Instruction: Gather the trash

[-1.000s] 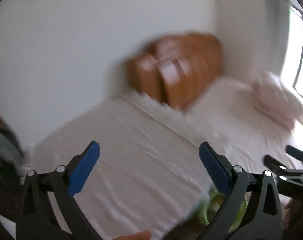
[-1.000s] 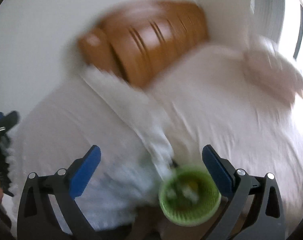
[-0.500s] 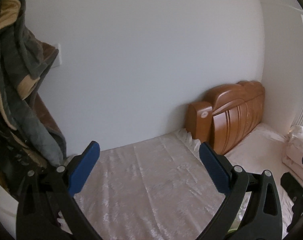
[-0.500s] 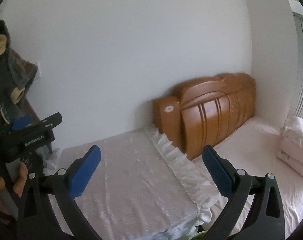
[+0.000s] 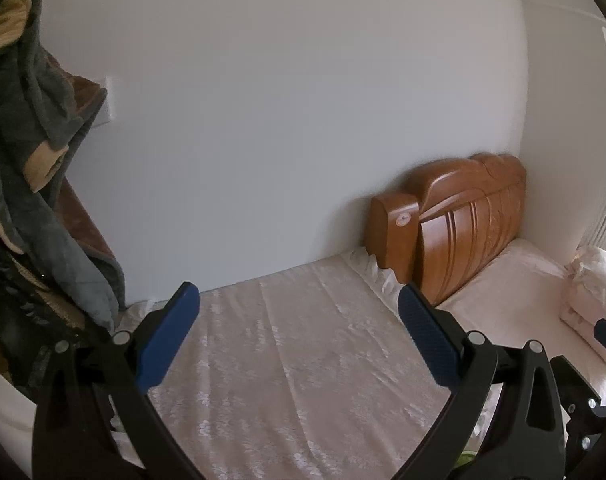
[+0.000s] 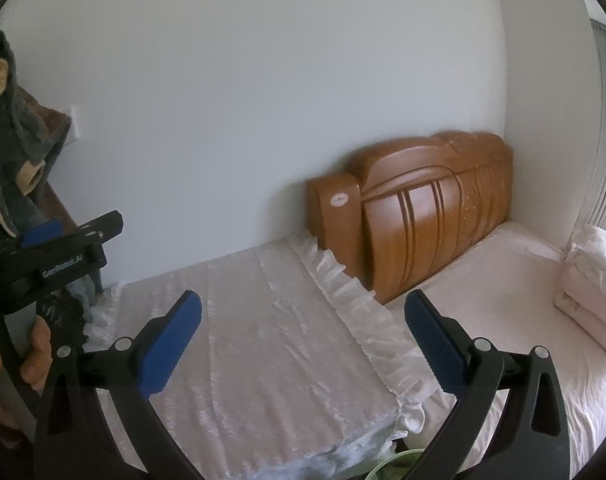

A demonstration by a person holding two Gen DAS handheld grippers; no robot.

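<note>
My left gripper (image 5: 299,296) is open and empty, held above a surface covered with a pale lace cloth (image 5: 287,360). My right gripper (image 6: 303,304) is open and empty, above the same cloth (image 6: 255,348). A sliver of a green basket rim (image 6: 387,470) shows at the bottom edge of the right wrist view, mostly hidden; a green bit (image 5: 465,460) also shows low in the left wrist view. No loose trash is visible. The left gripper body (image 6: 51,256) and the hand holding it show at the left of the right wrist view.
A wooden headboard (image 6: 415,216) stands against the white wall, with a bed (image 6: 503,304) and folded white bedding (image 6: 591,276) to the right. Dark clothes (image 5: 27,184) hang at the left. A frilled cloth edge (image 6: 367,320) runs between the covered surface and the bed.
Both views have swung up from the green basket and cloth to face the wall and headboard, then steadied. The basket has dropped to the bottom edge. Both grippers stay open.
</note>
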